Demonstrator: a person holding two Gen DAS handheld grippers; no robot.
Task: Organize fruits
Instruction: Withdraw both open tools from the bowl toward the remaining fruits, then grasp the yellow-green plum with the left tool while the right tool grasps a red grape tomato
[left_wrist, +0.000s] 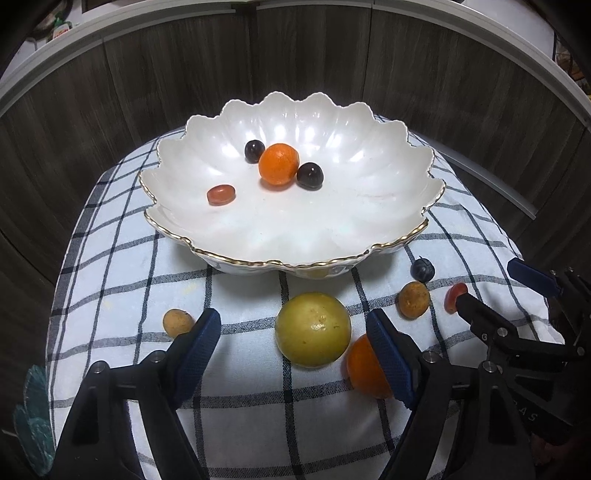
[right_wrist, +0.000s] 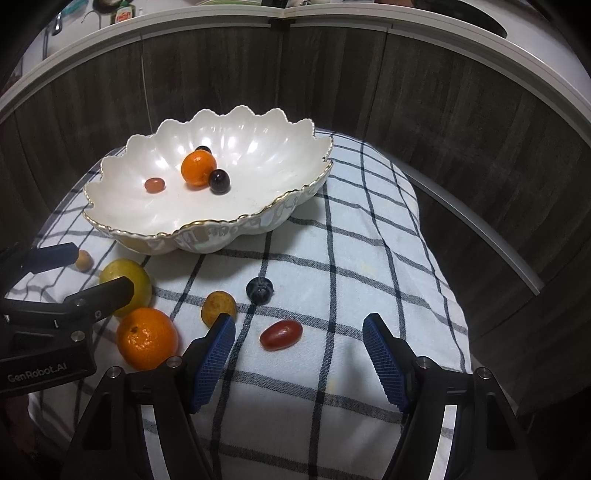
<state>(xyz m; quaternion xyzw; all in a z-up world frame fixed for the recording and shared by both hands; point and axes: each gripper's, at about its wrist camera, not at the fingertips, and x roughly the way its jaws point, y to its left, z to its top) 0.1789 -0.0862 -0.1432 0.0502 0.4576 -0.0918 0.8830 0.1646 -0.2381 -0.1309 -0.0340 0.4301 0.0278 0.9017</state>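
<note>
Near the cloth's (right_wrist: 332, 280) front edge, your right gripper (right_wrist: 299, 354) gapes wide before the tomato (right_wrist: 281, 334) — soft, slippery — pinch its middle gently; left gripper (left_wrist: 291, 343) wide too.

Loose fruits (right_wrist: 281, 334) crowding cloth (right_wrist: 351, 266) before bowl (right_wrist: 207, 225).
</note>
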